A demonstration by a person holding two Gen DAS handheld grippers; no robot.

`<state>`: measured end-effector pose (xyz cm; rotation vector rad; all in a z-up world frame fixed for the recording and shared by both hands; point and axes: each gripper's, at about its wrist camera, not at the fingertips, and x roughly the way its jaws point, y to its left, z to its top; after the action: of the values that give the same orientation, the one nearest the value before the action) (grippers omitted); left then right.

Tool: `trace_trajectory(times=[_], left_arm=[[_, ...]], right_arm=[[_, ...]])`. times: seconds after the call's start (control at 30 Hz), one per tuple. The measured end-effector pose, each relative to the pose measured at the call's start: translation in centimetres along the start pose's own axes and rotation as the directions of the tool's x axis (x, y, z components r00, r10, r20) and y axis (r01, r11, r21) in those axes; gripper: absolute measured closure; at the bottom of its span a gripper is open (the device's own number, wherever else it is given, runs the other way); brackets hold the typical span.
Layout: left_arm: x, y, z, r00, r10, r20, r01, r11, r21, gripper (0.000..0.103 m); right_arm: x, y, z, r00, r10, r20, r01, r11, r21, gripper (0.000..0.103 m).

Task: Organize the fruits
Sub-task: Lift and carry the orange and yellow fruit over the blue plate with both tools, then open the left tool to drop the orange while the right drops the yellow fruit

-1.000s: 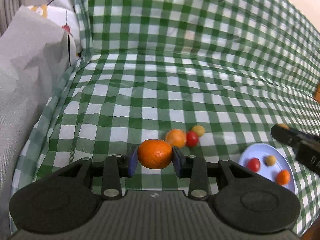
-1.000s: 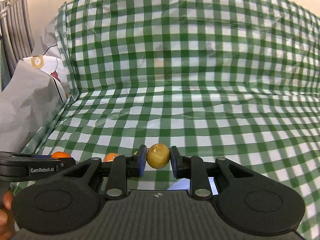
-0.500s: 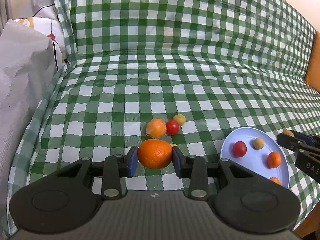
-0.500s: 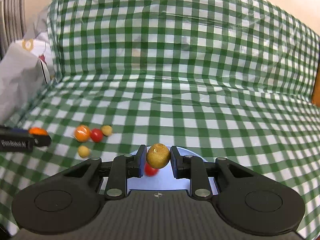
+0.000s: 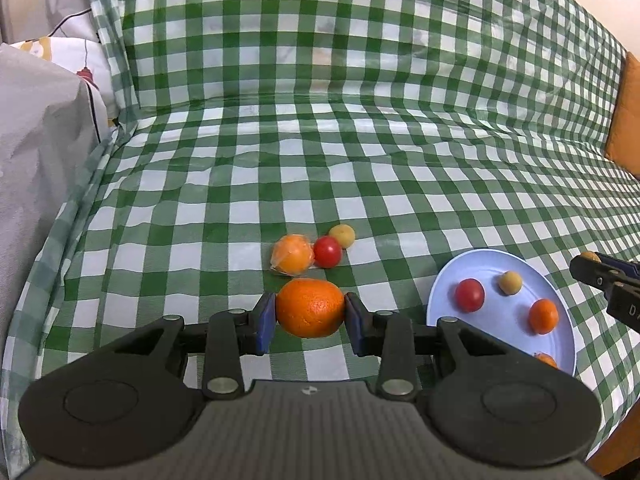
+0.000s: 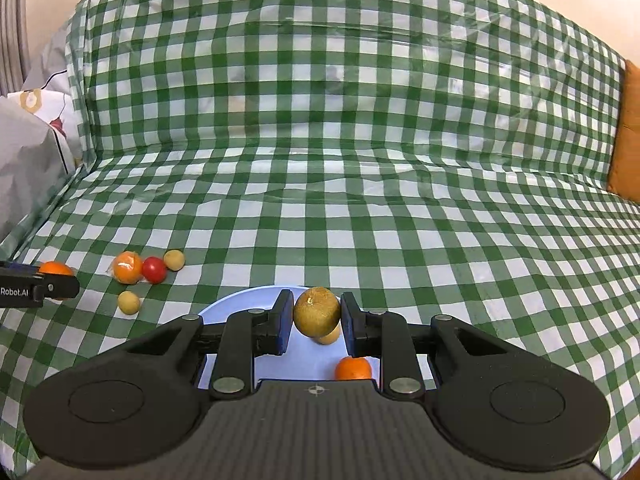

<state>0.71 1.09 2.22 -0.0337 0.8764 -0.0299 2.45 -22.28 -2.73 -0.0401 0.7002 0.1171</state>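
Right gripper (image 6: 316, 322) pinching round olive-yellow fruit (image 6: 317, 311), over pale blue round plate (image 6: 240, 300) | left gripper (image 5: 310, 320) pinching orange mandarin (image 5: 311, 307), plate at 3 o'clock | right hand nearer.

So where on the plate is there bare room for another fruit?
The blue plate is bare along its far rim and in its centre, between the red tomato and the small orange. It is crowded along its right side, where three fruits line up.

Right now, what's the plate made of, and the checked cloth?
Plate: looks like smooth plastic, pale blue, matte, though glazed ceramic can't be ruled out. Cloth: probably plastic-coated or vinyl, since its creases shine and the folds look stiff.
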Motion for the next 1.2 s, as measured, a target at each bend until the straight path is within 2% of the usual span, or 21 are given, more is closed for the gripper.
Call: trace_trajectory(times=[0.17, 0.37, 0.57, 0.7, 0.9, 1.2], left_arm=[[0.2, 0.0, 0.1, 1.000, -0.021, 0.004, 0.021, 1.000, 0.007, 0.063], [0.2, -1.8, -0.2, 0.994, -0.105, 0.011, 0.104, 0.992, 0.070, 0.063], [0.6, -4.9, -1.1, 0.974, -0.227, -0.007, 0.226, 0.962, 0.151, 0.063], [0.7, -7.3, -2.0, 0.963, -0.269, -0.005, 0.262, 0.936, 0.235, 0.063], [1.2, -9.9, -3.4, 0.957, -0.289, -0.009, 0.276, 0.904, 0.326, 0.063], [1.3, -10.4, -3.6, 0.957, -0.291, -0.010, 0.277, 0.901, 0.335, 0.063]], right_arm=[[-0.1, -1.0, -0.1, 1.000, -0.010, 0.003, 0.010, 1.000, 0.019, 0.077], [0.2, -1.9, 0.0, 1.000, -0.024, 0.002, 0.024, 0.998, 0.055, 0.077], [0.3, -1.6, 0.0, 1.000, -0.021, 0.002, 0.020, 0.999, 0.043, 0.077], [0.5, -1.4, 0.0, 1.000, -0.017, -0.003, 0.018, 0.999, 0.032, 0.077], [0.8, -1.3, 0.0, 1.000, -0.013, -0.014, 0.014, 1.000, 0.010, 0.077], [1.1, -1.3, 0.0, 1.000, -0.009, -0.026, 0.008, 1.000, -0.008, 0.077]])
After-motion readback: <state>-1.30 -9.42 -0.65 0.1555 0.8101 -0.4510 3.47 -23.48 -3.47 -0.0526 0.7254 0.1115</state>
